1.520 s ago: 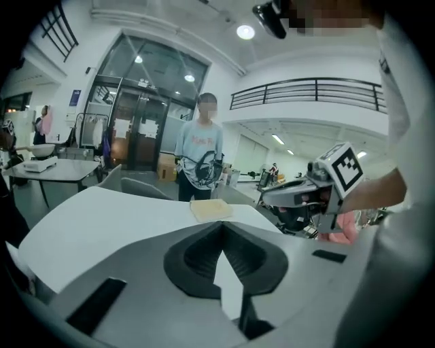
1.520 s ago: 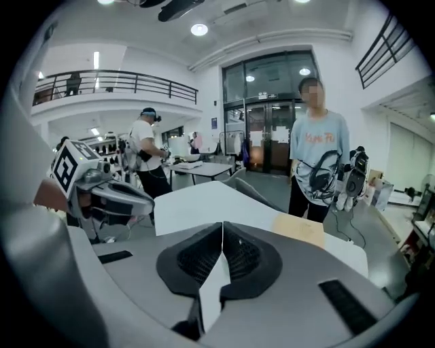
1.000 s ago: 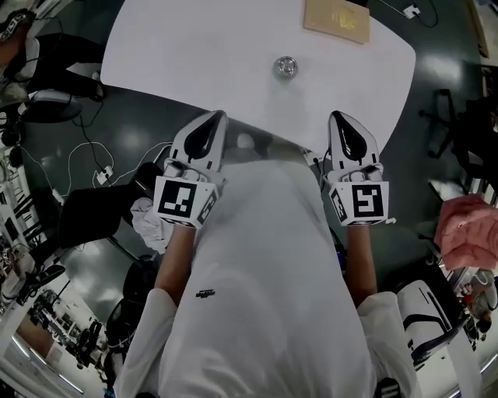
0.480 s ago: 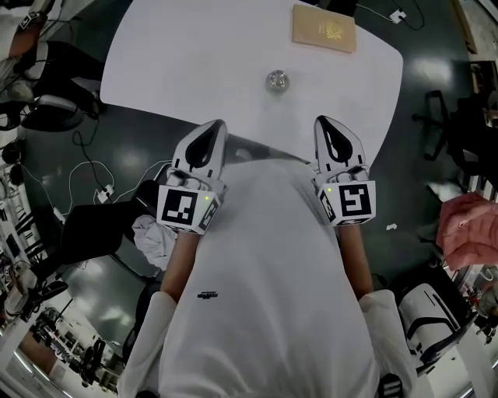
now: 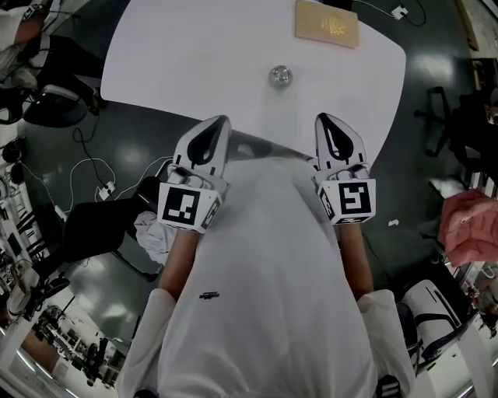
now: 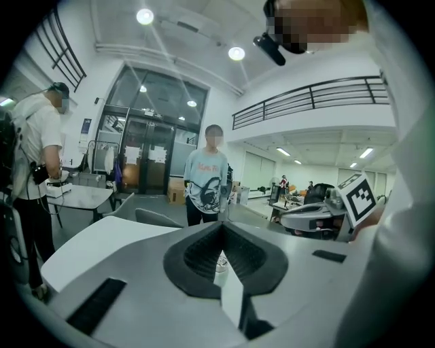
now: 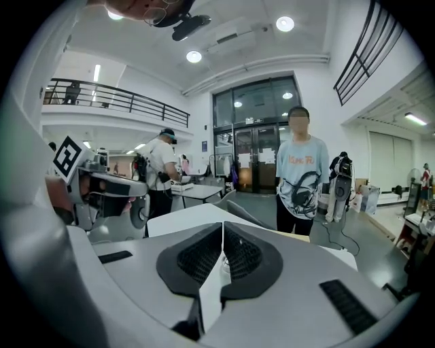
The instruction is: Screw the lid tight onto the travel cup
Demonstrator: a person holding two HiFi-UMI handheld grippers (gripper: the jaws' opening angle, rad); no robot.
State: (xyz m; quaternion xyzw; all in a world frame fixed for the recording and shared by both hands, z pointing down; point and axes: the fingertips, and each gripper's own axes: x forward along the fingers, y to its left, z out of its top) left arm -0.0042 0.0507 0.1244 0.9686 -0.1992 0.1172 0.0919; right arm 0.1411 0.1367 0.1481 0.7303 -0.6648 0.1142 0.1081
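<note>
On the white counter, in the head view, the travel cup stands alone near the middle, with a tan board past it at the far edge. Your left gripper and right gripper hang on your side of the cup, one toward each flank. Both are well short of it, about over the near counter edge and close to your chest. I'd judge this a resting pose, since neither carries anything. From above the cup shows only a round shiny top, and whether its lid is on, or tight, cannot be told. The scene fits a cup yet to be closed as well as one closed tight. Bare counter lies all round the cup, so either side gives you room to come in. In the left gripper view, the fingers are pressed together with nothing between them, and a bystander stands beyond the cup. In the right gripper view, that gripper's fingers are likewise pressed together and hold nothing.
</note>
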